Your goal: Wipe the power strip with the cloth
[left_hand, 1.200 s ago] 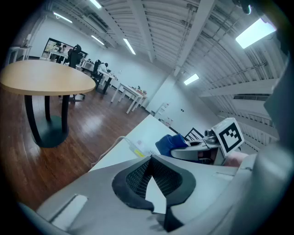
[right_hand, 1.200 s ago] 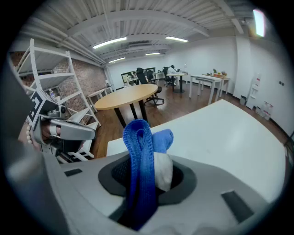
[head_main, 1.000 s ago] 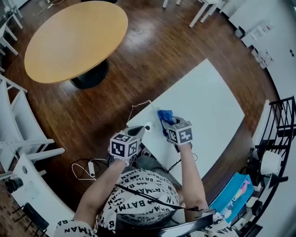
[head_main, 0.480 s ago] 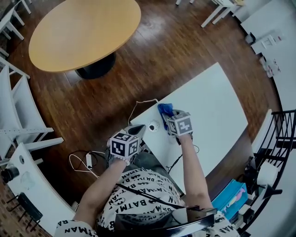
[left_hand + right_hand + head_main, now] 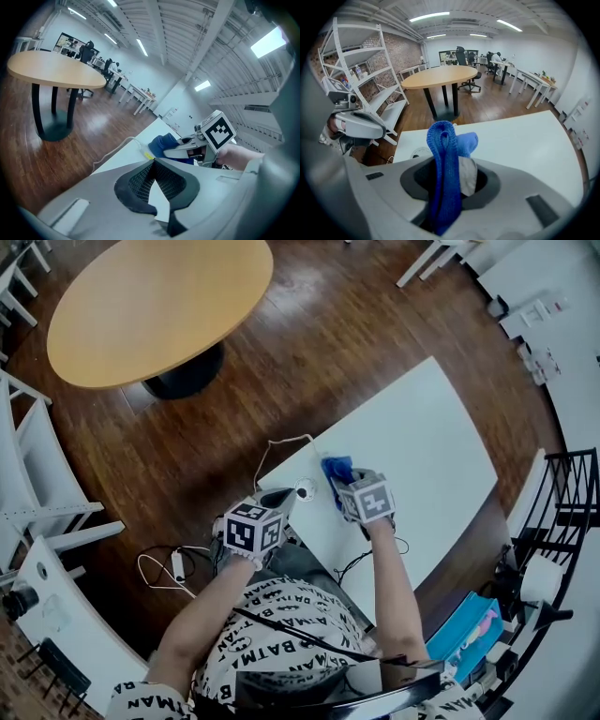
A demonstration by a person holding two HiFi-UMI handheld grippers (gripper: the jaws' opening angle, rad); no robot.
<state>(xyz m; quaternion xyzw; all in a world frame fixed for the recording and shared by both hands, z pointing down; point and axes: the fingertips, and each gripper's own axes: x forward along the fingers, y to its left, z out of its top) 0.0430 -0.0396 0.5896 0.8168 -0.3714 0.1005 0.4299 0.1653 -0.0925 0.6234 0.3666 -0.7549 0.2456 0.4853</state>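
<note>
Above the table (image 5: 422, 446), right gripper (image 5: 343, 493) holds the cloth (image 5: 335, 468) in its jaws; left gripper (image 5: 281, 499) jaws closed, empty.

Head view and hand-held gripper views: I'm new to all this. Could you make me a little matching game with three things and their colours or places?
Things: 1 cloth; 2 round table; 3 cable.
Descriptions: a light wood top; b white, trailing off the white table edge; c blue, clamped in the right hand-held gripper.
Pairs: 1-c; 2-a; 3-b.
</note>
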